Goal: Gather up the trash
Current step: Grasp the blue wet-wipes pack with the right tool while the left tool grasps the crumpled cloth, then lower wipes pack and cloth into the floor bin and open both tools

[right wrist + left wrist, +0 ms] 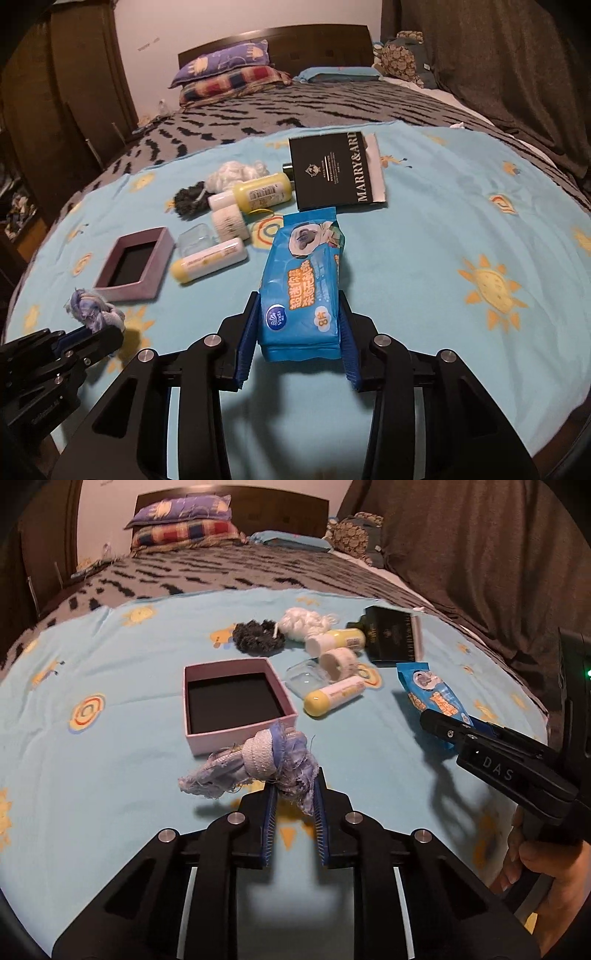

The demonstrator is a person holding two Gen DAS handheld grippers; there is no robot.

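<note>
My left gripper (295,782) is shut on a frayed blue-and-white cloth scrap (266,764), held just above the light-blue sheet and in front of an open pink box (243,734) with a black inside. In the right wrist view the same scrap (92,310) sits in the left gripper (92,332) at lower left, near the pink box (125,291). My right gripper (299,301) is shut on a blue wet-wipes packet (303,273), pads pressing its two long sides. From the left wrist, that packet (432,690) sticks out of the right gripper (443,731).
Beyond the box lie two yellow tubes (332,698), a white tape roll (338,661), a clear plastic case (304,677), a dark fuzzy scrunchie (256,637), a white cotton wad (306,622) and a black carton (332,170). Pillows (184,520) are at the headboard, a curtain (498,554) at right.
</note>
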